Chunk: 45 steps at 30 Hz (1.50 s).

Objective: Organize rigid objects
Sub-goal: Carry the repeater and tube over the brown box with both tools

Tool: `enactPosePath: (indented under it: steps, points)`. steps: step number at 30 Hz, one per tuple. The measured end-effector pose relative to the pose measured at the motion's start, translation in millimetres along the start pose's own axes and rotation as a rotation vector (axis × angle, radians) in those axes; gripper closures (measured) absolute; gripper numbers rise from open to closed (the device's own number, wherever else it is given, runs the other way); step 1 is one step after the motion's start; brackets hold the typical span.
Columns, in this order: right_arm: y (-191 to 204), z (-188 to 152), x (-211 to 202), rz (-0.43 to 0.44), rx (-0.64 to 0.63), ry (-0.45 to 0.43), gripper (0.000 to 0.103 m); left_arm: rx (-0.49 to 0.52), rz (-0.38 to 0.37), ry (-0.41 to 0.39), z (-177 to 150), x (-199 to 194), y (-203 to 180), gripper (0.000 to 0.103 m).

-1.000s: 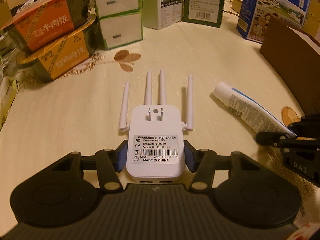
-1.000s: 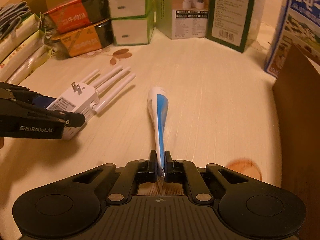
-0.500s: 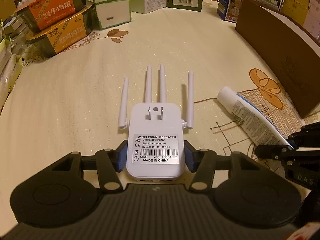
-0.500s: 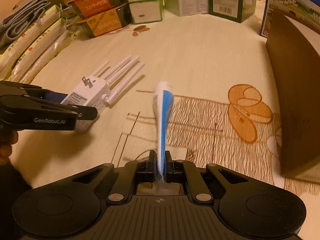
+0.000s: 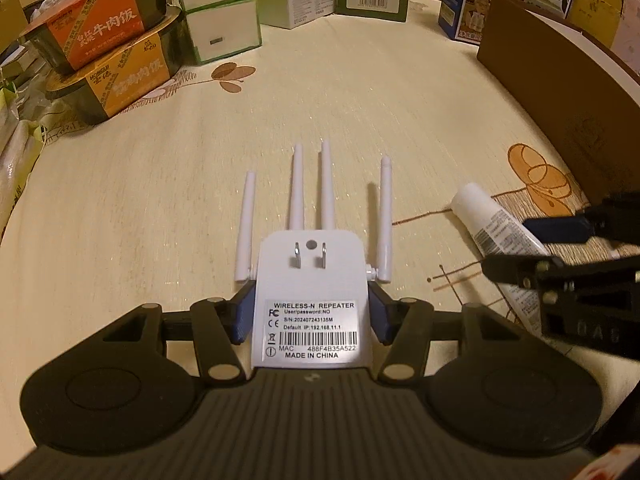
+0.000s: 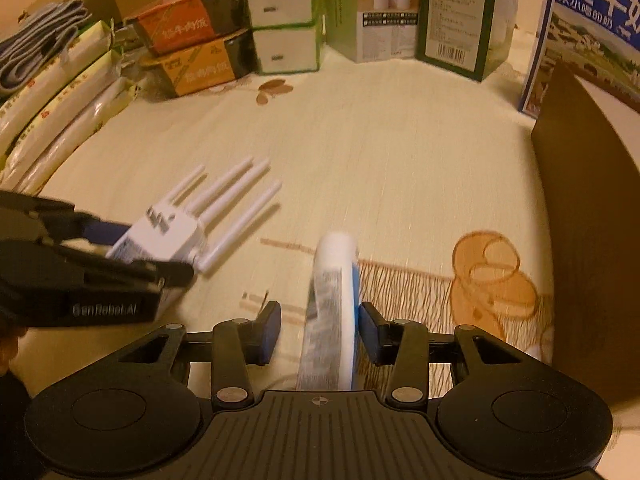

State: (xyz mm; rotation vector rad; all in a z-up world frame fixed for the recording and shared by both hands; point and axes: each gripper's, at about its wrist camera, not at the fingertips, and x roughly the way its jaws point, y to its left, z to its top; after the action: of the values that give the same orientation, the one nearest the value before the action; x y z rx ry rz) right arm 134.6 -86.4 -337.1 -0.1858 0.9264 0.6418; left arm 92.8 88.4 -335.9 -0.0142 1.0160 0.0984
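The left gripper (image 5: 312, 322) clenched a white wireless repeater (image 5: 311, 300) by its 2 flanks, its 4 antennas aimed away over the cream tablecloth (image 5: 360, 112), apparently to carry it squarely. Just beside it, the right gripper (image 6: 319, 336) had just been opening: its jaws stood clear of the white-and-blue tube (image 6: 332, 304) lying between them, seemingly set down on the cloth near the brown box (image 6: 592, 240). Stacked food boxes (image 5: 108, 40) lined the far edge.
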Motion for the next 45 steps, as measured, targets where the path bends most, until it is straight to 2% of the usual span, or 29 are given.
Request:
enactPosePath:
  steps: [7,10,13,19,28,37,45]
  points:
    - [-2,2,9,0.002,0.008,0.017,0.063,0.003,0.002,-0.005,3,3,1,0.050]
    - [-4,-2,12,0.009,0.018,0.024,0.070,0.008,0.005,-0.008,2,3,0,0.050]
    - [-6,-1,13,0.022,0.034,0.021,0.070,0.007,0.007,-0.011,0,2,0,0.050]
    - [5,6,20,0.012,-0.015,0.022,0.070,0.009,0.007,-0.005,1,5,0,0.050]
    - [17,6,34,-0.047,-0.087,0.053,0.068,0.011,0.007,0.006,0,9,0,0.050]
    - [17,4,34,-0.044,-0.089,0.041,0.069,0.005,0.011,0.004,1,10,-1,0.051]
    - [8,-3,19,-0.016,-0.035,0.021,0.070,-0.013,0.004,0.006,-5,4,2,0.051]
